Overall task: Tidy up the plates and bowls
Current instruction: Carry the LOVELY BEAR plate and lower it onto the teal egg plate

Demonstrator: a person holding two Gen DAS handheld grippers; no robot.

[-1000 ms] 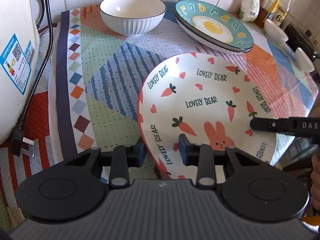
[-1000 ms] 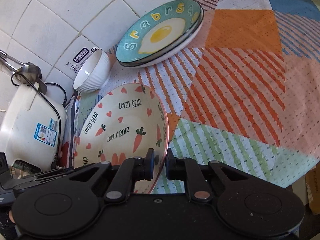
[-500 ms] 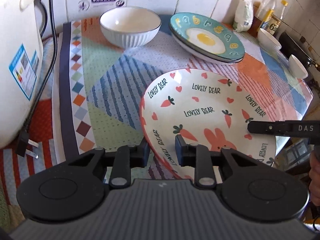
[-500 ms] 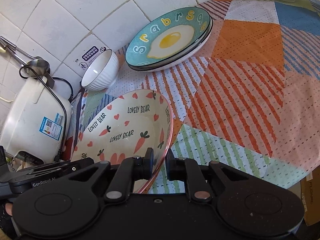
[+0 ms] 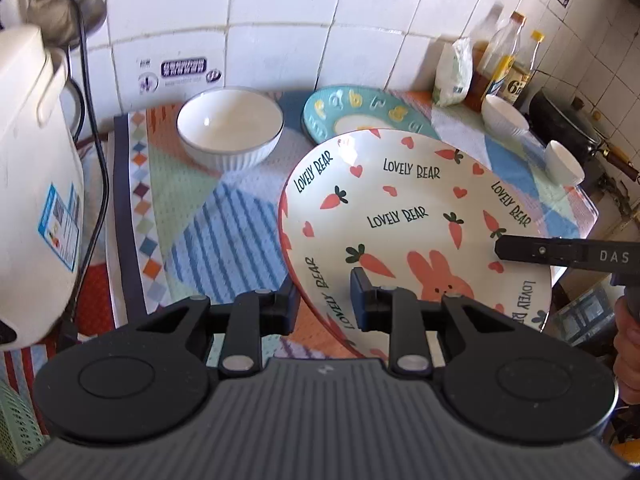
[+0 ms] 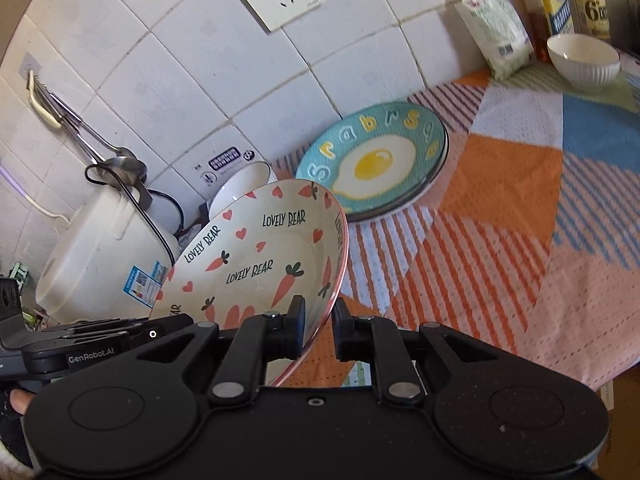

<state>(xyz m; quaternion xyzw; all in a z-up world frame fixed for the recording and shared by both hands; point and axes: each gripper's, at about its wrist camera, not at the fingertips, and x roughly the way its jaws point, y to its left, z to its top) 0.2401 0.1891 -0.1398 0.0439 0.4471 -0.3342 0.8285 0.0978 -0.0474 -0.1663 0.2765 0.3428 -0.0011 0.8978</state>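
I had the bear plate [image 5: 404, 216] pinched at two places on its rim. My left gripper [image 5: 325, 307] held the near-left edge, one pad on the face and the other under the rim, the jaws narrow and pressing on the plate. My right gripper [image 6: 319, 328] clamped the opposite, right-hand edge, nearly closed on the thin rim; in the left view its finger [image 5: 560, 252] reached in over the plate's right side. My hand [image 5: 630, 344] showed at that picture's right edge.

The plate hung clear of the tablecloth [image 5: 224, 236] above the table's near part, its face up and tilted, the far rim higher than the near one. Being round, it had no long axis; what counted was the line between my two grips, which ran left to right across it.

Beyond its far rim, toward the table's back edge by the tiled wall, lay the egg plate [image 6: 380, 160], stacked on another plate. That stack sat straight ahead of the held plate, and I judged it the likely place to set it, with the right gripper nearer to it. The white bowl [image 5: 230, 132] stood left of the stack near the back-left corner, beside the rice cooker [image 5: 36, 184]. Two small bowls [image 5: 505, 117] sat toward the back-right corner near the bottles [image 5: 508, 64].
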